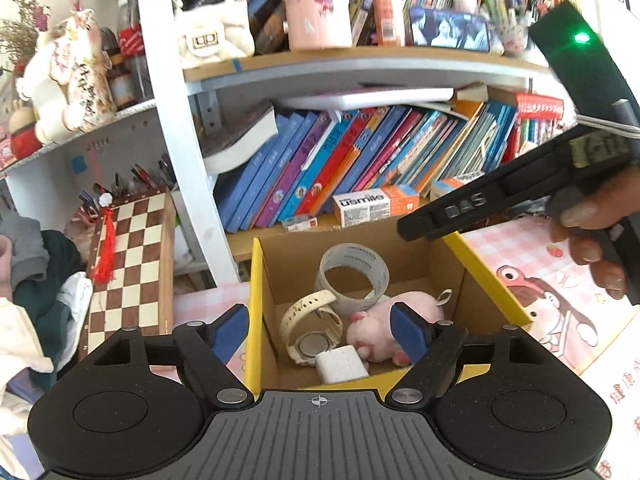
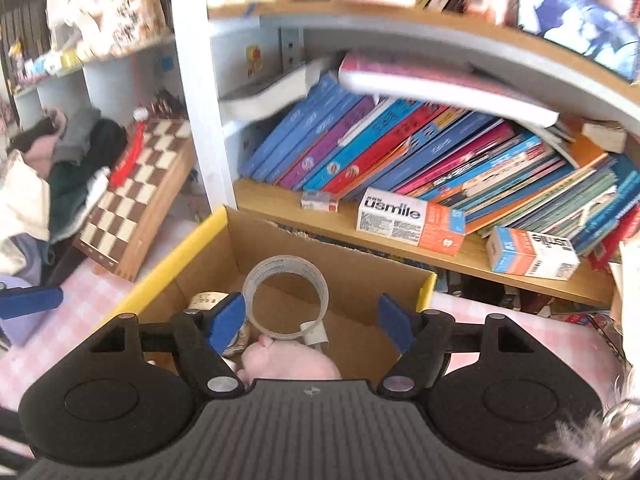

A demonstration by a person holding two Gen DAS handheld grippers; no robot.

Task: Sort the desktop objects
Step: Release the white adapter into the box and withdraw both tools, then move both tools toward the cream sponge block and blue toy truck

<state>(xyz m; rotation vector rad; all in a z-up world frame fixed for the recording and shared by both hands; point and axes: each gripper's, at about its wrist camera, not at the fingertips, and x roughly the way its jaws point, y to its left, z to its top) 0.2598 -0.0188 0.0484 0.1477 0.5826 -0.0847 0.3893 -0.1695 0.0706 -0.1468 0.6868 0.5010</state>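
A cardboard box (image 1: 448, 268) with yellow rims stands on the pink desk mat. Inside it lie a roll of clear tape (image 1: 352, 276), a cream wristwatch (image 1: 310, 330), a pink plush toy (image 1: 394, 326) and a small white block (image 1: 342, 364). My left gripper (image 1: 320, 334) is open and empty, straddling the box's near left corner. My right gripper (image 2: 312, 322) is open and empty above the box (image 2: 352, 268), over the tape roll (image 2: 286, 300) and the plush (image 2: 288, 362). In the left wrist view the right gripper (image 1: 416, 232) reaches in from the right.
A bookshelf with leaning books (image 1: 360, 156) and toothpaste cartons (image 2: 412, 222) stands right behind the box. A chessboard (image 1: 128, 268) leans at the left beside a pile of clothes (image 1: 32, 280). The pink cartoon mat (image 1: 560, 280) extends to the right.
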